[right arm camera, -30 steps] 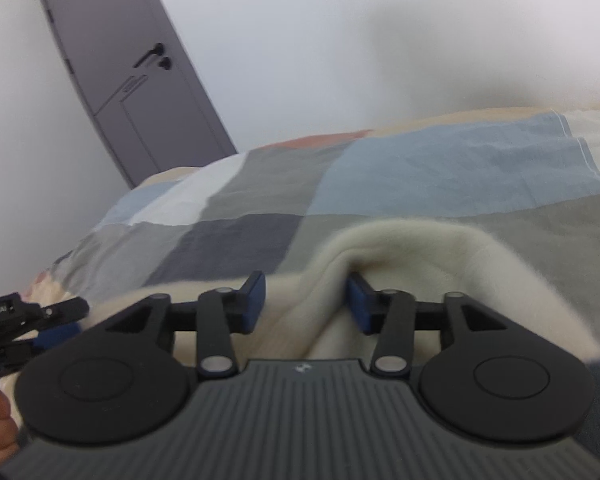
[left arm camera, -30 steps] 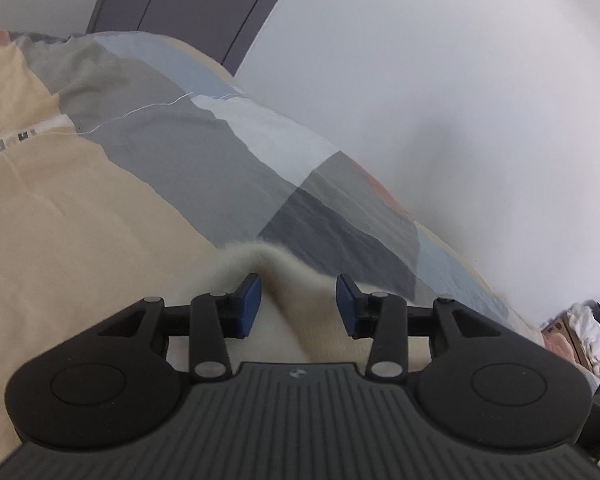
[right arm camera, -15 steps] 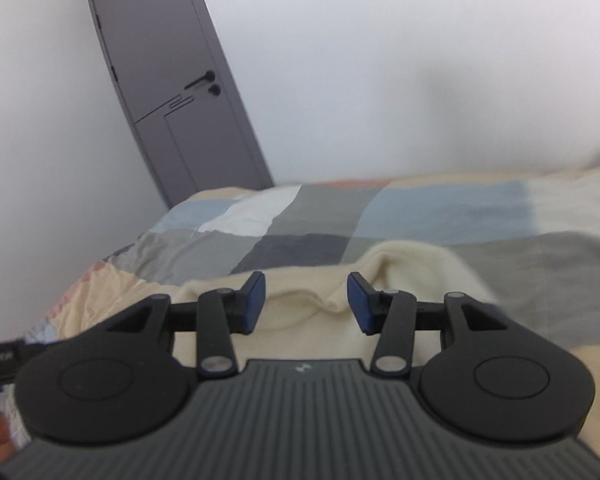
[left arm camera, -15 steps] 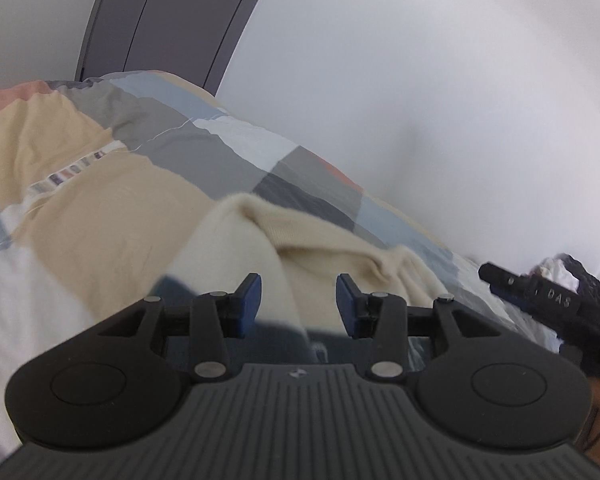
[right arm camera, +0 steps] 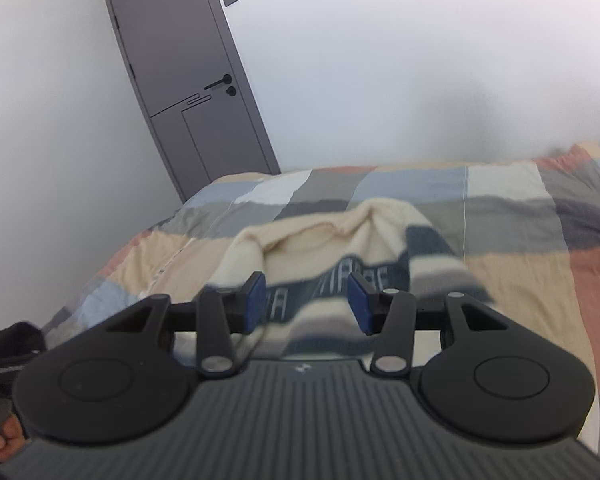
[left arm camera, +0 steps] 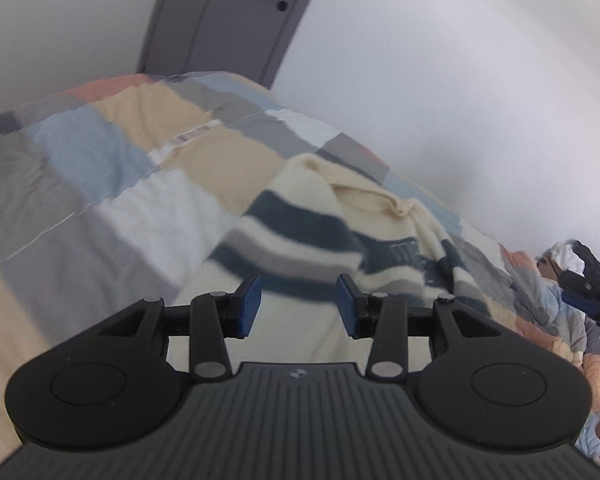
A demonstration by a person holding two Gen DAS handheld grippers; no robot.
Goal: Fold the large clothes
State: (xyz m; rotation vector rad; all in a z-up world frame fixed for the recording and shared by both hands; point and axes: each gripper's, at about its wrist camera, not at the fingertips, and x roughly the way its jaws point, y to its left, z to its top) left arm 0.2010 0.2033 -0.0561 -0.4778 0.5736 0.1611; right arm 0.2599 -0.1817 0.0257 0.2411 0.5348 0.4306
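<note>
Between your blue pads nothing is gripped; left gripper (left arm camera: 298, 306) and right gripper (right arm camera: 306, 306) both stand half-wide; at twelve o'clock the cream striped sweater (right arm camera: 340, 256) lies on the patchwork bed (right arm camera: 512, 216); beyond, a grey door (right arm camera: 180, 80).

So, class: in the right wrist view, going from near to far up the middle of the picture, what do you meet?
Right gripper with its jaws apart → striped cream sweater → patchwork bedspread → white wall.
</note>
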